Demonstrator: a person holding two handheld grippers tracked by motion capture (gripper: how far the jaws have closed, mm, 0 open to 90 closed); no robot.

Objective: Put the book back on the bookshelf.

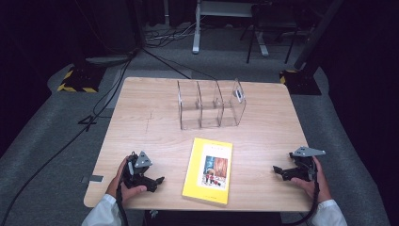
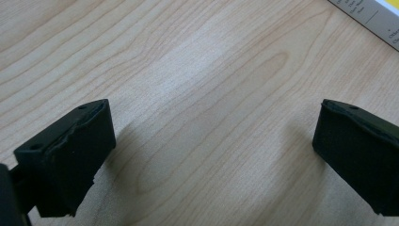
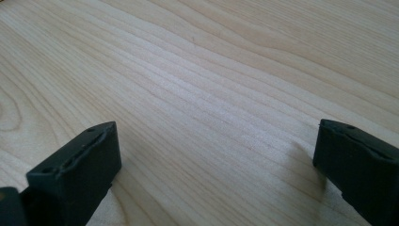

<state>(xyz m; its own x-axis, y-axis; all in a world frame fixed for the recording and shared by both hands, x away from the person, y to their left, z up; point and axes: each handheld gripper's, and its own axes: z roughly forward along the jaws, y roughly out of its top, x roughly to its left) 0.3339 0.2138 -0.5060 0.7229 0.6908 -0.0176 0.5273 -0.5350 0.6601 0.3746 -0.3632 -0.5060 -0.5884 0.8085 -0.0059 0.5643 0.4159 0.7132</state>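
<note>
A yellow book (image 1: 209, 170) lies flat near the table's front edge, cover up, midway between my hands. Left of it my left gripper (image 1: 159, 181) rests low on the wooden table (image 1: 146, 122), open, jaws pointing right toward the book. In the left gripper view that same left gripper (image 2: 211, 155) has only bare wood between its jaws, with a corner of the book (image 2: 376, 16) at the top right. At the right edge of the table my right gripper (image 1: 276, 170) points left, open. In the right gripper view the right gripper (image 3: 214, 174) holds nothing.
A clear acrylic file rack (image 1: 211, 104) with three slots stands upright behind the book, near the table's middle back. Cables (image 1: 56, 150) trail over the grey floor to the left. Table legs and a stand (image 1: 301, 77) sit beyond the far edge.
</note>
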